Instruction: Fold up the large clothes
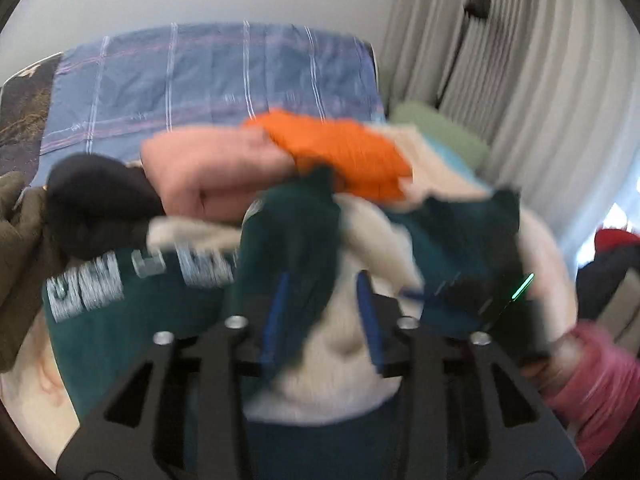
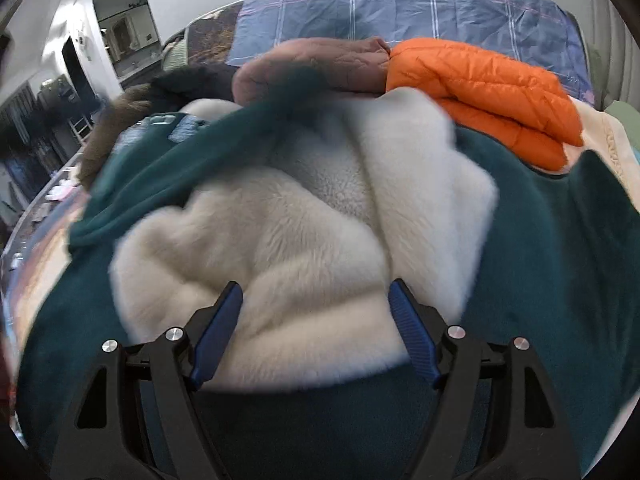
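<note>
A dark green garment with a fluffy white lining lies spread on the bed in front of me; white block letters show on its outside. In the blurred left wrist view my left gripper hovers over it, jaws partly apart, with a fold of the green cloth draped against the left pad and white lining showing in the rest of the gap. My right gripper stands wide open just above the white lining, its blue pads on either side of a fleece bulge.
Folded garments lie behind: an orange puffer jacket, a pink one, a black one and a brown one. A blue plaid sheet covers the bed. A grey curtain hangs at right. A hand in a pink sleeve holds the other gripper.
</note>
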Action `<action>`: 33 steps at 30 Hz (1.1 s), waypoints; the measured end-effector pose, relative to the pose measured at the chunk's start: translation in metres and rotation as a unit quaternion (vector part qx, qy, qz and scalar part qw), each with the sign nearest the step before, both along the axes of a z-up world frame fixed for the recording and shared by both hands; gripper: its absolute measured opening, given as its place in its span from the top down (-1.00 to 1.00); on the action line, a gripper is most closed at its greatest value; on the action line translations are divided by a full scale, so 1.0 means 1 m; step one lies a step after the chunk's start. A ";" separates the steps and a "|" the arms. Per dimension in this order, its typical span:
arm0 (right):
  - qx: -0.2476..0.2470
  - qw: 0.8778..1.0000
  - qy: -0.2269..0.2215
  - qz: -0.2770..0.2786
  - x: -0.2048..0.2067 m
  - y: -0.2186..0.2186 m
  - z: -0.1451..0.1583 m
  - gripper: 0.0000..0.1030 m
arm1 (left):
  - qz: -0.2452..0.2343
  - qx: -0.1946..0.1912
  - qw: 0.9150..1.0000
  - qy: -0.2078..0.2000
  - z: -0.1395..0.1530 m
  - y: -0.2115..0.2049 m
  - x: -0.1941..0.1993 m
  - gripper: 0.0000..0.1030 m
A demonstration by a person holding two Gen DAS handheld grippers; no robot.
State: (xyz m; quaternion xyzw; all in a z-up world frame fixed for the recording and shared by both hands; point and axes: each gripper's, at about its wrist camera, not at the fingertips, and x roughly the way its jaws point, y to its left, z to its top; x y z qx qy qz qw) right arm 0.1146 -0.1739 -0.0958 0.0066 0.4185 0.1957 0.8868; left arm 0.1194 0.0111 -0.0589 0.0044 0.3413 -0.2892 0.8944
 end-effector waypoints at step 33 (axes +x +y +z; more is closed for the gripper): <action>0.062 0.985 -0.081 -0.139 -0.033 -0.045 0.084 0.12 | 0.213 0.031 0.977 0.004 -0.050 0.164 -0.051 -0.34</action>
